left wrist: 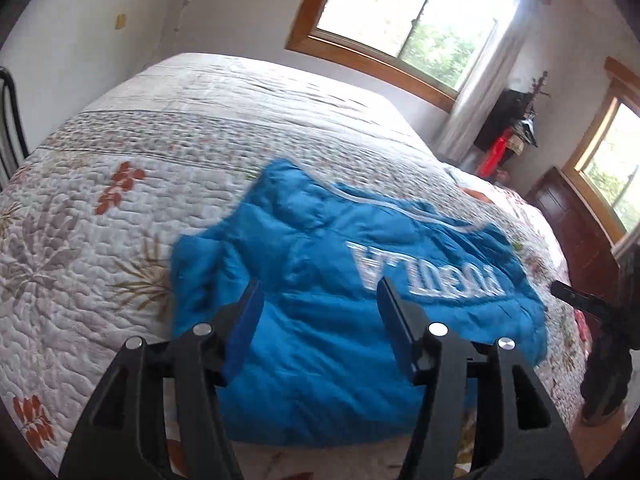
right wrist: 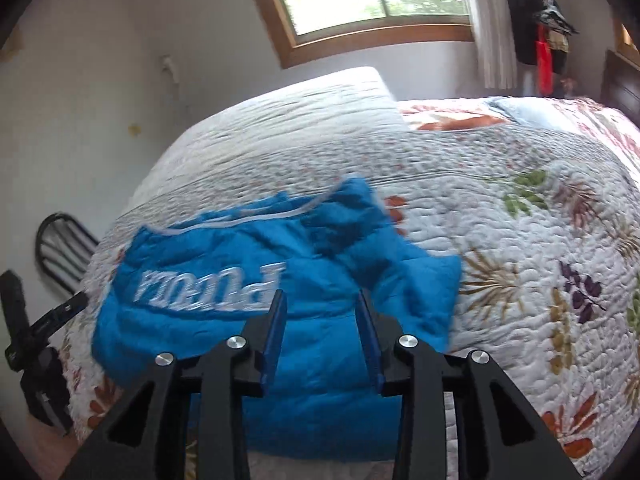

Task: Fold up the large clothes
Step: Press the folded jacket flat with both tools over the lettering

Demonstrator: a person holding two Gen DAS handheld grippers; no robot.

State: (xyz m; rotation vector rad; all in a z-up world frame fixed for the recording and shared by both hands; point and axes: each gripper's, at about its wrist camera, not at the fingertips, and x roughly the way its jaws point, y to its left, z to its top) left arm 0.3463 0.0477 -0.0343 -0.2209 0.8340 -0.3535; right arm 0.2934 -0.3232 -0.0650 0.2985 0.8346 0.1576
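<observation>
Your one blue puffy jacket with white lettering (left wrist: 340,264) lay folded on the floral quilted bedspread (left wrist: 120,184); your left gripper (left wrist: 320,300) and right gripper (right wrist: 322,308) hovered above, jaws apart, empty; two wood-framed windows (left wrist: 400,12) stood beyond.

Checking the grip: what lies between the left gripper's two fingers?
Nothing held: the left gripper stands open above the blue jacket, shown in the left wrist view.

The garment (left wrist: 320,280) is bright blue with white lettering and a pale trim line. The quilt (left wrist: 100,240) is white, stitched, printed with rust, tan, grey, green and purple leaf motifs. Window frames (left wrist: 360,52) are light brown. Gripper pads (right wrist: 276,340) appear dark blue on black arms, though blurred.
</observation>
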